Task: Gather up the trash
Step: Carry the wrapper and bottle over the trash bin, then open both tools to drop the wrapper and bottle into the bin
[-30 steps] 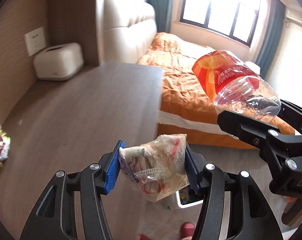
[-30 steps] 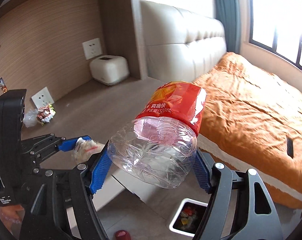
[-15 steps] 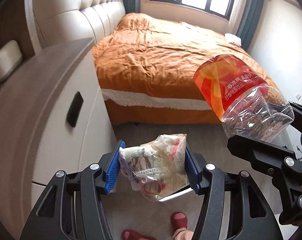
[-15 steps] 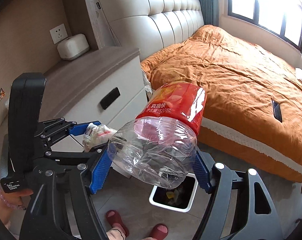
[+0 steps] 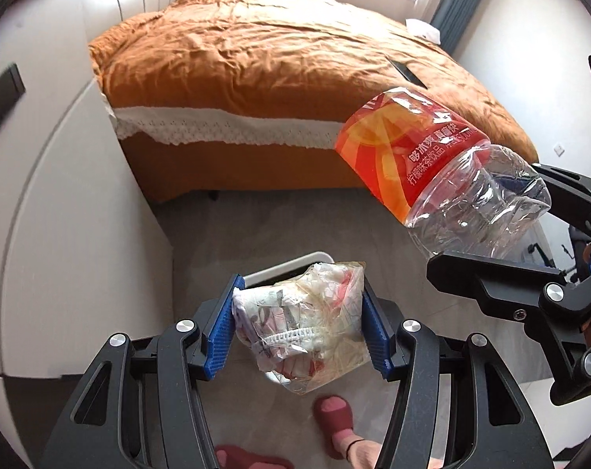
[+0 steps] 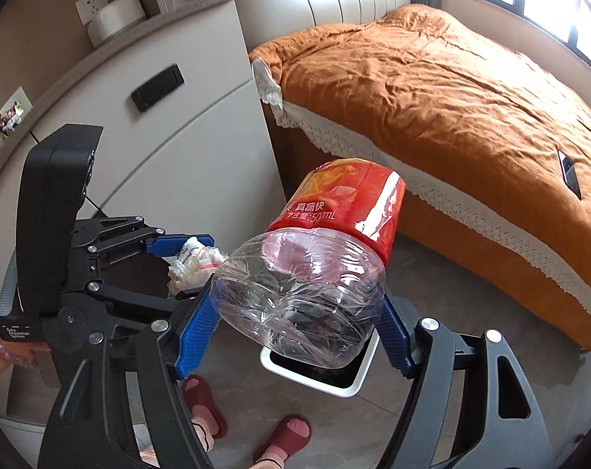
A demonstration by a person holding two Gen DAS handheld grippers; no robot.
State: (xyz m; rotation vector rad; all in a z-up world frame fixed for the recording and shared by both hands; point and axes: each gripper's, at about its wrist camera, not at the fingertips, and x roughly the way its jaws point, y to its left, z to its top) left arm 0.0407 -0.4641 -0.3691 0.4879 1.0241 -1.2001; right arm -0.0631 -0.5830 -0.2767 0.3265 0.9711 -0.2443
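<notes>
Above the white trash bin (image 6: 315, 375) beside the bed (image 6: 451, 90), both tools hang pointing down. Right-wrist view alone shows the bin's dark opening and the cabinet (image 6: 170, 136) front; left-wrist view shows only the bin's rim (image 5: 283, 269). Left tool (image 5: 297, 330), partly closed, clamps a crumpled plastic bag (image 5: 303, 324). Right tool (image 6: 299, 320), set wider, clamps an empty red-labelled bottle (image 6: 315, 269) directly over the bin.

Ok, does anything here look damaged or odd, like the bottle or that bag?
The plastic bottle in the right gripper is crushed and dented at its clear base, held sideways. The plastic bag in the left gripper is crumpled, stuffed with wrappers. Nothing looks spilled.
</notes>
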